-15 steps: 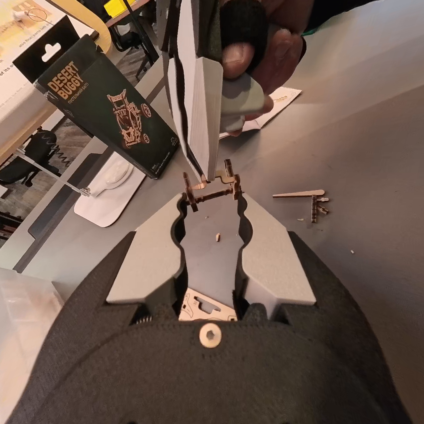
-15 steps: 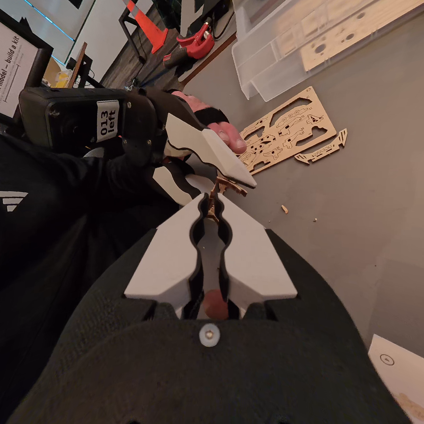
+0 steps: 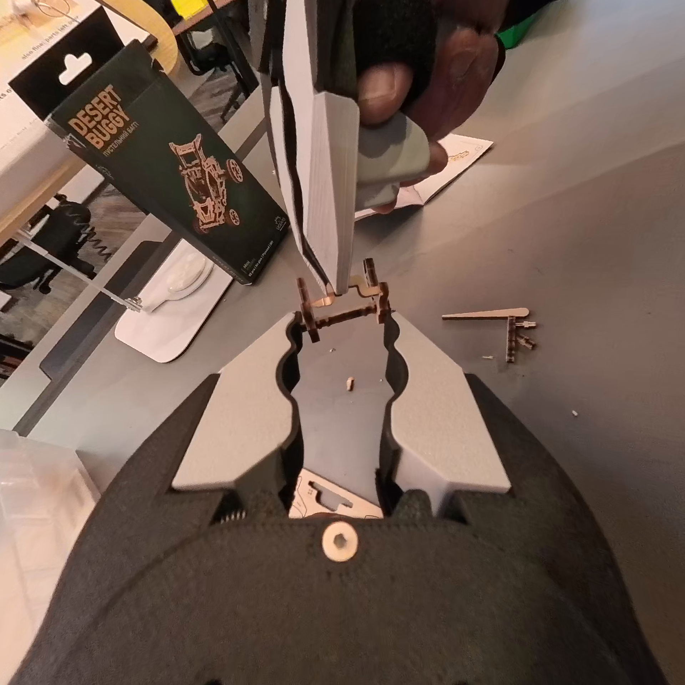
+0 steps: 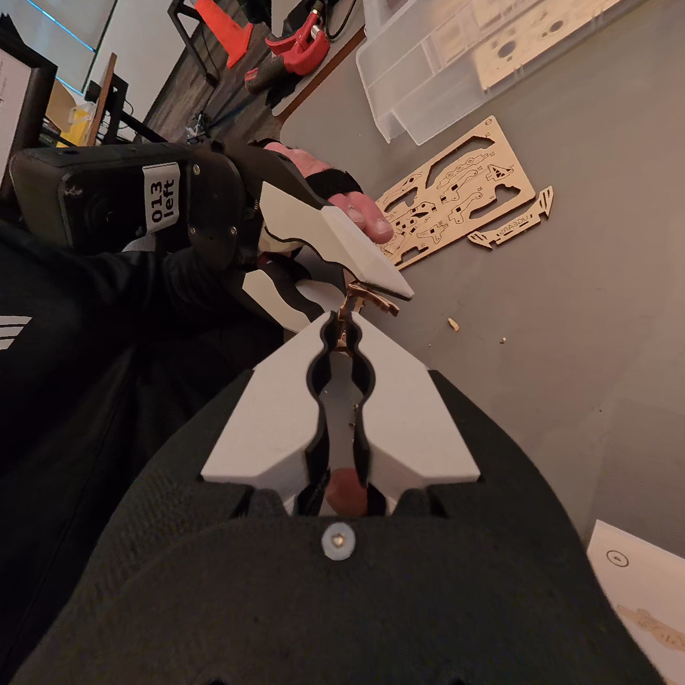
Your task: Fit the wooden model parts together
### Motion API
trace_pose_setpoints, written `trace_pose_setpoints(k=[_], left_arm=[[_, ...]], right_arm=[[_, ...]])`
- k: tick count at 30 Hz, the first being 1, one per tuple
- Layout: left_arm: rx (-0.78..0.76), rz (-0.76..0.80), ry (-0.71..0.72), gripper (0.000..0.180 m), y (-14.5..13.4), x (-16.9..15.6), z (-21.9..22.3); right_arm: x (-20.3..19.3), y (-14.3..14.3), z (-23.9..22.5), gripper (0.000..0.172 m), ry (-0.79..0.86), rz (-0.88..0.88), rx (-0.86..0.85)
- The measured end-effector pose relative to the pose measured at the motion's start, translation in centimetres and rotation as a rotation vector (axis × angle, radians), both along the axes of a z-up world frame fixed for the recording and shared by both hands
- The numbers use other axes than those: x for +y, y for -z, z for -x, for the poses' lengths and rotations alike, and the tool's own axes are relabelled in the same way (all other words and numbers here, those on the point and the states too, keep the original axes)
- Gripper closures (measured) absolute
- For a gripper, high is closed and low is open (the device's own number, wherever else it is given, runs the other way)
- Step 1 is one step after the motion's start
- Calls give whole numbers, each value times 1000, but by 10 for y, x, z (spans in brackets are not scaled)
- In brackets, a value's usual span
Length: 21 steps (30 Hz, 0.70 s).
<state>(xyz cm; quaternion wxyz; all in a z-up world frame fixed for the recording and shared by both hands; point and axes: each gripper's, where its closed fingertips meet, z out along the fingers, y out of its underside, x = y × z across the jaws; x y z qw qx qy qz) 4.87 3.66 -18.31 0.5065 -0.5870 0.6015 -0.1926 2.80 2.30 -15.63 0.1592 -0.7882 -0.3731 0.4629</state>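
My left gripper [image 3: 343, 318] is shut on a small wooden axle assembly [image 3: 344, 317], a rod with a disc at each end. The discs sit against the two fingertips and the assembly hangs above the grey table [image 3: 556, 259]. My right gripper [image 4: 343, 317] is shut on a thin flat wooden piece [image 4: 343, 333]. In the left wrist view it comes down from above [image 3: 331, 291] and holds that curved piece [image 3: 322, 302] against the assembly, just behind the rod. The right wrist view shows the left gripper [image 4: 356, 304] from the side, with the assembly [image 4: 374, 298] between its fingers.
A dark green kit box [image 3: 178, 174] stands on a white stand [image 3: 166, 315] to the left. Loose small wooden parts [image 3: 511, 326] lie to the right. A punched wooden parts sheet [image 4: 456, 196], a clear plastic box [image 4: 444, 55] and a paper leaflet [image 3: 456, 159] are on the table. Both grippers' tips are close together, under 4 cm apart.
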Motion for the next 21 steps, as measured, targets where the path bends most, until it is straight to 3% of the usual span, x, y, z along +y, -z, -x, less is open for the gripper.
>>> trace_pose_setpoints(k=[9, 21], left_arm=[[12, -25, 0, 139, -2, 0, -1], [5, -44, -12, 138, -1, 1, -3]], right_arm=[[4, 1, 4, 168, 9, -83, -36], [3, 2, 5, 170, 28, -35, -31]])
